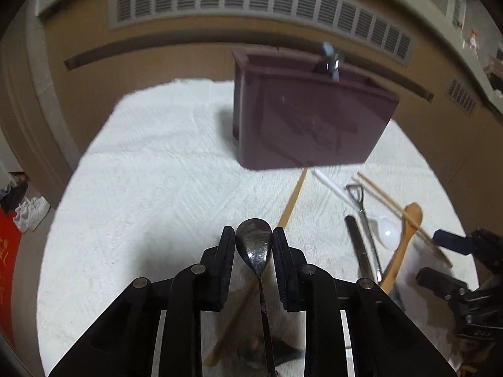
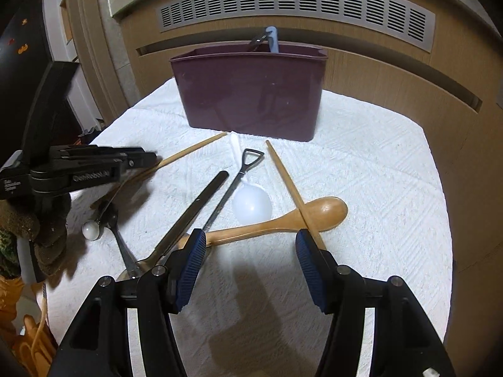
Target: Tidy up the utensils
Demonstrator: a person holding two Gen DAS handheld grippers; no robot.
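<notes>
We are gripping a metal spoon (image 1: 254, 245) in the left gripper (image 1: 253, 235), bowl sitting between the fingers, handle running back under them | right gripper (image 2: 250, 245) is hanging spread and empty over the wooden spoon (image 2: 283, 220) on the table (image 2: 377, 188) | bin (image 2: 251, 91) is standing beyond.

Bin (image 2: 251, 94): dark purple, upright on the white cloth, two handles sticking out.
Metal spoon (image 1: 254, 245): lifted, bowl forward.
Wooden spoon (image 2: 283, 220): flat, chopstick (image 2: 292, 188) across it.
White spoon (image 2: 251, 204): flat, near the bin.
</notes>
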